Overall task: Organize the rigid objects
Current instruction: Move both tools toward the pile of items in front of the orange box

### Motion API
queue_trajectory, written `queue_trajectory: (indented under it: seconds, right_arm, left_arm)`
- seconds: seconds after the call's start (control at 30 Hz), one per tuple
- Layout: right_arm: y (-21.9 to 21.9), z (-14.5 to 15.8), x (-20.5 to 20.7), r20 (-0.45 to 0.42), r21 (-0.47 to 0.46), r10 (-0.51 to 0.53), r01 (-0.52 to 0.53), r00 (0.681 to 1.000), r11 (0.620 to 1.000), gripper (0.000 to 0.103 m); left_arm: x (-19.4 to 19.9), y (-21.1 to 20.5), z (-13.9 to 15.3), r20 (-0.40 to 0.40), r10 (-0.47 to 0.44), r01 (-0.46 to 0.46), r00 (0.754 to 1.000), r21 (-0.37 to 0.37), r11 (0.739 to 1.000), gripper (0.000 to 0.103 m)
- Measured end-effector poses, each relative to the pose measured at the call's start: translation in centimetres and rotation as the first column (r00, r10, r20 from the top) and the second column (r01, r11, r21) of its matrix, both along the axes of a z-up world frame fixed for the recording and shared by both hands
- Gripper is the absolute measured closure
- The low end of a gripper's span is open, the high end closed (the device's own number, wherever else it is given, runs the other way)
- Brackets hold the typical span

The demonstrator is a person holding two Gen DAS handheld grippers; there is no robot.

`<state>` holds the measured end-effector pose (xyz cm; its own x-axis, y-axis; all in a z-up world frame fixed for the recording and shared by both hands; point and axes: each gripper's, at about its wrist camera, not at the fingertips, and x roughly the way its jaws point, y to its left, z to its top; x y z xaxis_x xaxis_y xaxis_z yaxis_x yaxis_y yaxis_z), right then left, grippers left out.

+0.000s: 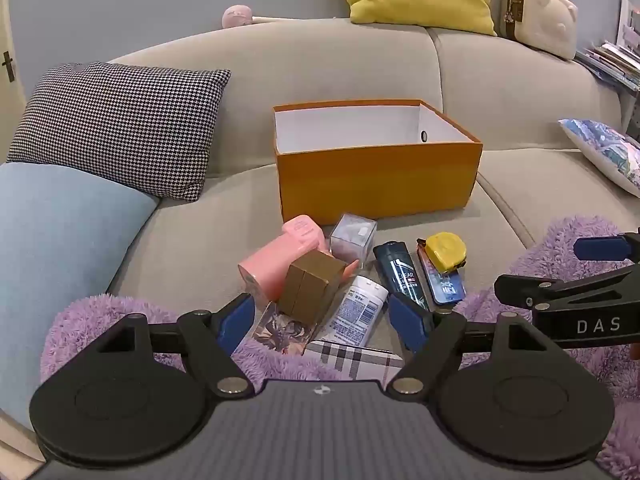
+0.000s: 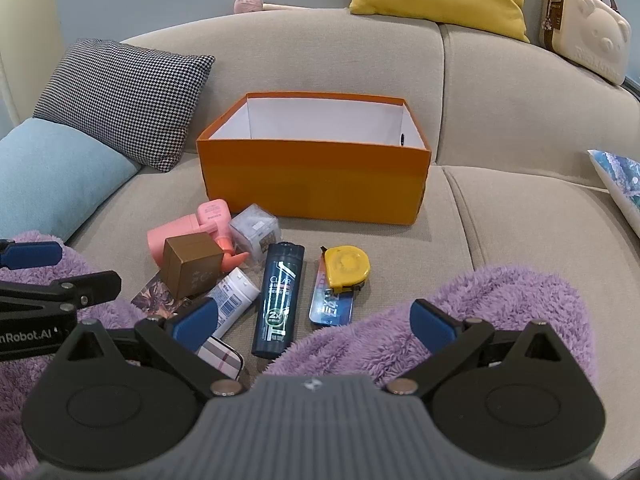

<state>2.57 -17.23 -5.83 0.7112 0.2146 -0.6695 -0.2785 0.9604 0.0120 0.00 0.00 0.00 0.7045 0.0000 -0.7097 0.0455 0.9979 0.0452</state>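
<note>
From the left wrist view I find my left gripper (image 1: 322, 318) with its blue pads spread wide and nothing pinched between them, poised over a cluster of items on the beige sofa (image 1: 192, 248). Between the pads I see a brown cardboard box (image 1: 314, 286) tilted on a pink bottle (image 1: 280, 256), with a white tube (image 1: 358, 312) leaning beside it and an illustrated card (image 1: 280, 330) below. A plaid case (image 1: 354, 358) lies nearest the camera. Further back stand a clear cube box (image 1: 354, 238), a dark Clear shampoo bottle (image 1: 402, 274), a blue flat pack (image 1: 444, 284) and a yellow tape measure (image 1: 446, 252) resting on that pack. The orange box (image 1: 380, 178) sits open behind the cluster, its white interior showing no contents. A purple fleece blanket (image 1: 576, 240) covers the near edge on both sides. From the right wrist view my right gripper (image 2: 314, 322) is likewise spread to its full width, holding nothing, above the shampoo bottle (image 2: 278, 300) and the blanket (image 2: 480, 300). The orange box (image 2: 316, 180) stands well behind the items, apart from them. The tape measure (image 2: 346, 268) overlaps the blue pack (image 2: 332, 306); the brown box (image 2: 192, 266) touches the pink bottle (image 2: 180, 234). The left gripper's blue pad (image 2: 32, 254) enters at the left edge.
</note>
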Motion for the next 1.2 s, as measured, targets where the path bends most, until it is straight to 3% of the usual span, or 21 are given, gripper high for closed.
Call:
queue_trajectory:
  seconds: [0.57,0.73,0.87,1.07,1.2]
  right_arm:
    - [0.0,-0.3,0.0,-0.007,0.001,0.001,-0.001,1.000,1.000,0.002]
    - [0.0,-0.4,0.2,-0.024,0.005,0.010,-0.009,1.000,1.000,0.002]
    - [0.1,-0.7,0.7,-0.050,0.022,0.024,-0.023,0.998,0.999,0.002]
    - [0.8,-1.9,2.4,-0.118,0.050,0.078,-0.072,0.990,0.996,0.028]
    - [1.8,-2.8,3.8,-0.162,0.060,0.127,-0.119,0.979,0.991,0.045]
  left_arm:
    - [0.1,-0.1,-0.1,-0.004,-0.018,0.018,1.000,-0.010,1.000,0.015]
    - [0.0,0.1,-0.4,-0.016,-0.034,0.033,0.999,-0.053,0.998,0.021]
    - [0.6,0.9,-0.9,-0.044,-0.040,0.035,0.998,-0.099,0.994,0.035]
    - [1.8,2.4,-1.8,-0.141,-0.058,0.027,0.988,-0.212,0.977,0.062]
    - [2.8,3.7,-2.8,-0.205,-0.039,-0.012,0.978,-0.241,0.971,0.066]
